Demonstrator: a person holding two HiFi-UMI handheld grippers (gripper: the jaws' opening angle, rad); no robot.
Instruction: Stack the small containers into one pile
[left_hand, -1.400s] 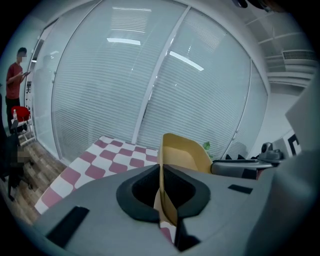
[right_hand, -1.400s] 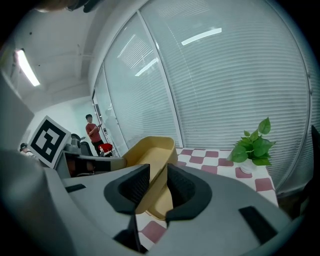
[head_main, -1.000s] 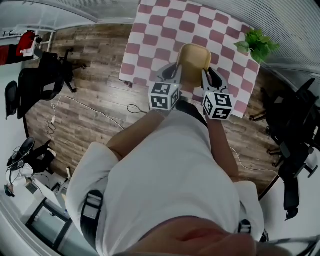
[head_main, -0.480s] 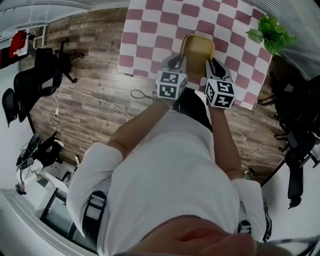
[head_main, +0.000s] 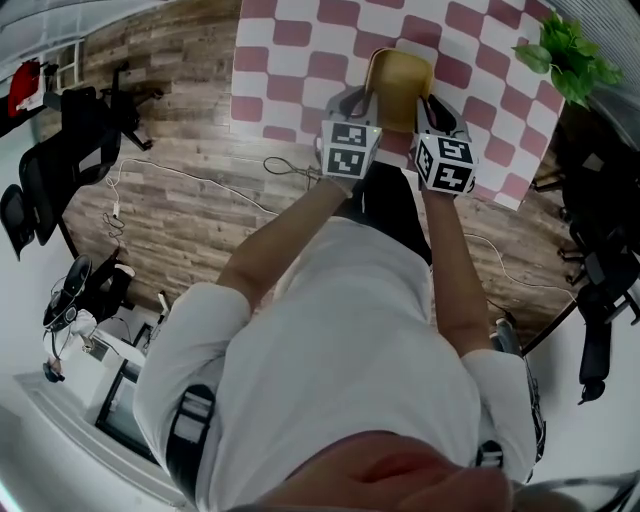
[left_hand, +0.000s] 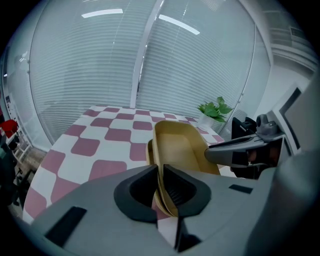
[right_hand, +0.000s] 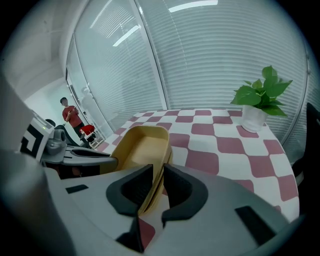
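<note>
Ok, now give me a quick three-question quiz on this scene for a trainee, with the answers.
1. True or false: the left gripper is open and empty.
2. Multiple choice: what does the right gripper clamp? A a mug; B the yellow containers; C a cable.
3. Fill in: the potted plant stands on the pink-and-white ___ table.
Key: 1 false, its jaws are shut on the yellow containers' wall. 2 B. 3 checkered.
</note>
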